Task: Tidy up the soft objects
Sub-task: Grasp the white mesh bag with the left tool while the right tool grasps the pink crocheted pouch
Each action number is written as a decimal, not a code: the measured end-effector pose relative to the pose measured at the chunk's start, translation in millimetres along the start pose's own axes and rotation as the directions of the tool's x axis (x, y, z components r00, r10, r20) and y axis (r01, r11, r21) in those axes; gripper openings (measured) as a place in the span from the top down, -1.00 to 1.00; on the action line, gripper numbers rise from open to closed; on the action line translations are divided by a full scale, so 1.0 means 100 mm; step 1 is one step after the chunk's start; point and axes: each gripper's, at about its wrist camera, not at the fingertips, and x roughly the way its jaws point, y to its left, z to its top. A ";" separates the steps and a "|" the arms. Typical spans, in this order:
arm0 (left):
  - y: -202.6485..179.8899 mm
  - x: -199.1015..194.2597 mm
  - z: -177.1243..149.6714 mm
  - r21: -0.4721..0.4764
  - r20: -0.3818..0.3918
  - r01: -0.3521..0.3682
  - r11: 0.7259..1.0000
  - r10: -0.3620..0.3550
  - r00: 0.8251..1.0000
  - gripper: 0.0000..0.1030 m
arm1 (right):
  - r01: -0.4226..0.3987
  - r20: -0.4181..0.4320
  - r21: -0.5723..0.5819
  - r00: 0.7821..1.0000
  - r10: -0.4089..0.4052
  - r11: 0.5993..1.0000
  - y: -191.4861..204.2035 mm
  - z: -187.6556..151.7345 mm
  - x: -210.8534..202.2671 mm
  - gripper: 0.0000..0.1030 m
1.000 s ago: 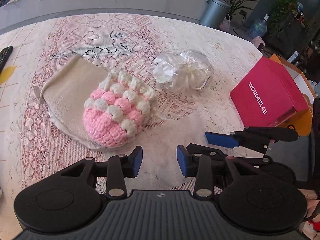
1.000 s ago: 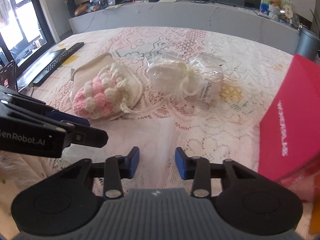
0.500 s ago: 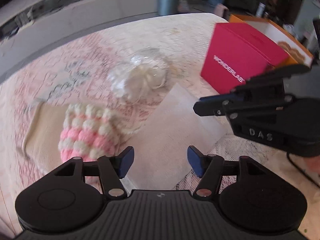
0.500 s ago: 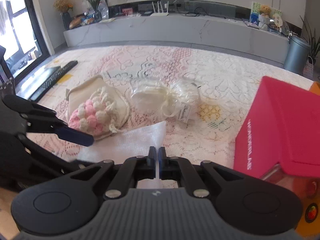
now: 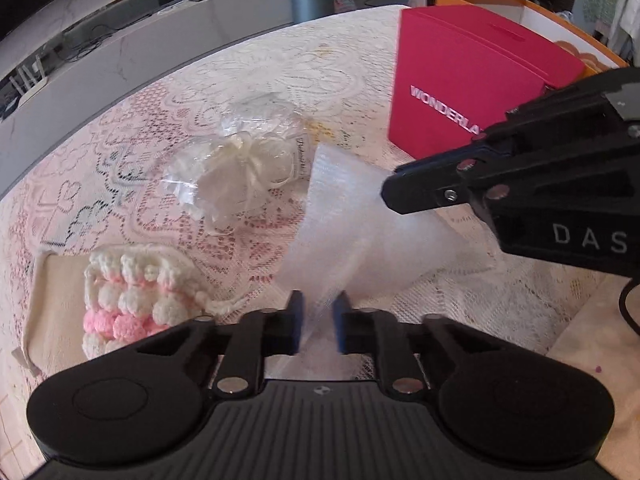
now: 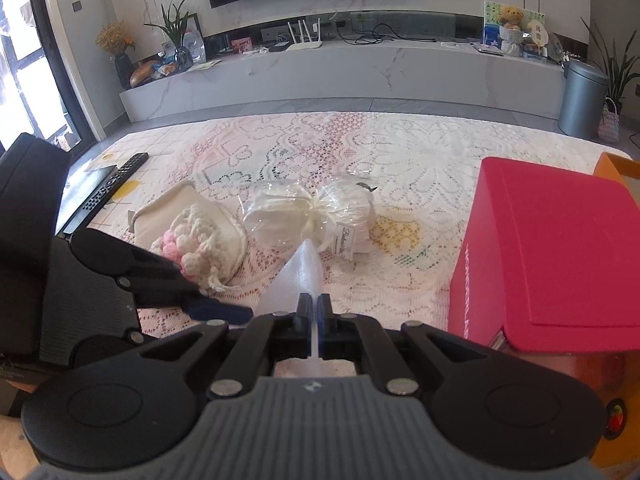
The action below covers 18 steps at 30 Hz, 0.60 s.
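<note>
Foam sheet (image 5: 360, 236) (white, translucent) hangs lifted over the lace-covered counter (image 5: 248, 92), right claw (image 6: 315, 314) clamped on one edge, left claw (image 5: 318, 320) closing on another, beside the crocheted pouch (image 5: 136, 300).

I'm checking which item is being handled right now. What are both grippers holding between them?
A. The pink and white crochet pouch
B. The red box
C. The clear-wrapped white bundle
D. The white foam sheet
D: the right gripper is shut on the white foam sheet, and the left gripper is closing on another edge of it, lifting it off the lace tablecloth.
</note>
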 end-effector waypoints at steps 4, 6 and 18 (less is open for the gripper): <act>0.08 -0.15 -0.02 -0.104 0.037 -0.004 0.995 0.007 0.999 0.99 | -0.005 0.006 -0.003 1.000 0.005 1.000 -0.01 0.00 0.01 1.00; 0.15 -0.26 -0.04 -0.176 0.054 0.006 0.984 0.004 0.999 0.99 | -0.003 0.009 -0.002 1.000 0.003 1.000 -0.01 0.01 0.00 1.00; 0.71 -1.00 -0.42 -0.579 0.104 -0.081 0.811 0.171 0.980 1.00 | -0.090 -0.002 -0.080 0.996 0.090 0.993 0.32 0.06 0.04 0.83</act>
